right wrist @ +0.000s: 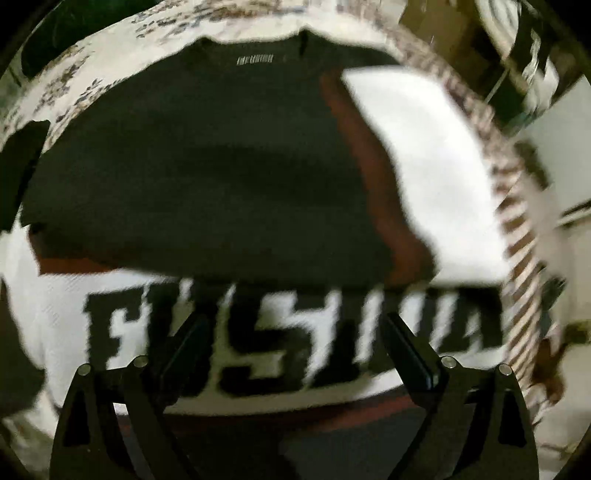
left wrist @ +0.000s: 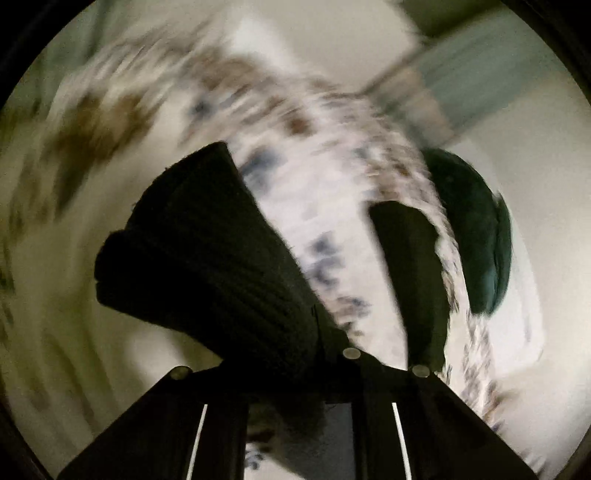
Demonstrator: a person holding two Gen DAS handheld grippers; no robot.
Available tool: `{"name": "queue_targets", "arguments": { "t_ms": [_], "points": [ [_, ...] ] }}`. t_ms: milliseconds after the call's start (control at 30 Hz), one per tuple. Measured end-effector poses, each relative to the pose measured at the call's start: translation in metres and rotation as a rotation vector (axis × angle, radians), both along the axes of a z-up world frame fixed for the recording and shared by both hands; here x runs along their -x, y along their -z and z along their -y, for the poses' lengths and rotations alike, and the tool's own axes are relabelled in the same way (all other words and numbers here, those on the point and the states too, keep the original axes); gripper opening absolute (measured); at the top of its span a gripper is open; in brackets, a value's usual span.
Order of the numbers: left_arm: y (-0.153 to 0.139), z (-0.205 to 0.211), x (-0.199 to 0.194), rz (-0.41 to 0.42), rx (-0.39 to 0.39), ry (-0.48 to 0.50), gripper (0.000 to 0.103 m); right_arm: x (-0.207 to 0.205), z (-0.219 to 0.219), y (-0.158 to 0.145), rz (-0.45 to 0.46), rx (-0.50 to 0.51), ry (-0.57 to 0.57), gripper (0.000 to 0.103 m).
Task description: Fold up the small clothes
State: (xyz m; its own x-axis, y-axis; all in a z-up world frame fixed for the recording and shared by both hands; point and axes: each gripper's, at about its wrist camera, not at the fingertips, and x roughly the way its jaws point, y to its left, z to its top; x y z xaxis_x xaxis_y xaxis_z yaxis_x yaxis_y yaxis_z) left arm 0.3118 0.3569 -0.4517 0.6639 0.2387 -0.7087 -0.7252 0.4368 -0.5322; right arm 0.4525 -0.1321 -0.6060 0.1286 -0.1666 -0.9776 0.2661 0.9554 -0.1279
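In the right wrist view a knit sweater (right wrist: pixel 207 162) lies flat on a floral cloth (right wrist: pixel 74 81). It has a black upper body, a rust-red stripe and a white band with big black letters (right wrist: pixel 258 343). A white sleeve (right wrist: pixel 417 158) is folded across its right side. My right gripper (right wrist: pixel 295 350) hovers open above the lettering, holding nothing. The left wrist view is blurred. There my left gripper (left wrist: pixel 343 236) is shut on black ribbed knit (left wrist: pixel 207 251), which bunches over its left finger and hangs above the floral cloth (left wrist: pixel 295 122). The pinch point itself is hidden.
A dark green rounded object (left wrist: pixel 476 229) sits beyond the cloth's edge in the left wrist view. In the right wrist view, a dark green shape (right wrist: pixel 74 33) lies at top left, dark shelving (right wrist: pixel 524 59) stands at top right, and pale floor (right wrist: pixel 561 177) runs along the fringed edge.
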Motion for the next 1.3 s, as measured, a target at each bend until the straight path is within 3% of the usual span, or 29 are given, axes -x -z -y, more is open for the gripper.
{"name": "queue_targets", "arguments": {
  "t_ms": [100,233,333,500,700,833,933,1033,1100,1133,1167,1233,1300],
  "points": [
    [-0.048,0.029,-0.031,-0.023,-0.162,0.130,0.010,-0.006,0.000,-0.007,0.039,0.048,-0.032,0.096],
    [-0.091,0.086,-0.072,-0.028,-0.291,0.303,0.010,-0.010,0.012,-0.007,0.061,-0.031,-0.022,0.096],
    [-0.111,0.142,-0.105,-0.021,-0.339,0.435,0.010,-0.007,0.037,-0.008,0.066,-0.122,0.020,0.096],
    [-0.124,0.252,-0.157,0.009,-0.336,0.662,0.010,0.004,0.101,-0.019,0.094,-0.245,0.139,0.096],
    [-0.106,0.403,-0.216,0.024,-0.291,0.930,0.010,0.033,0.201,-0.032,0.137,-0.343,0.331,0.096],
    [-0.069,0.503,-0.227,-0.014,-0.271,1.113,0.010,0.054,0.259,-0.029,0.141,-0.332,0.415,0.096],
    [-0.015,0.566,-0.218,-0.132,-0.280,1.248,0.010,0.073,0.299,-0.018,0.123,-0.321,0.476,0.096],
    [0.031,0.590,-0.211,-0.292,-0.236,1.328,0.013,0.089,0.332,-0.006,0.097,-0.330,0.525,0.096],
    [0.049,0.593,-0.203,-0.372,-0.224,1.360,0.021,0.095,0.343,-0.003,0.097,-0.348,0.538,0.096],
    [0.048,0.589,-0.196,-0.364,-0.219,1.368,0.039,0.098,0.348,-0.002,0.102,-0.367,0.538,0.096],
    [0.043,0.584,-0.191,-0.337,-0.195,1.381,0.070,0.100,0.354,-0.002,0.116,-0.398,0.540,0.096],
    [0.032,0.576,-0.185,-0.314,-0.156,1.378,0.102,0.100,0.360,-0.006,0.152,-0.459,0.540,0.096],
    [0.019,0.564,-0.178,-0.297,-0.108,1.380,0.102,0.093,0.363,-0.012,0.196,-0.561,0.533,0.096]
  ]
}}
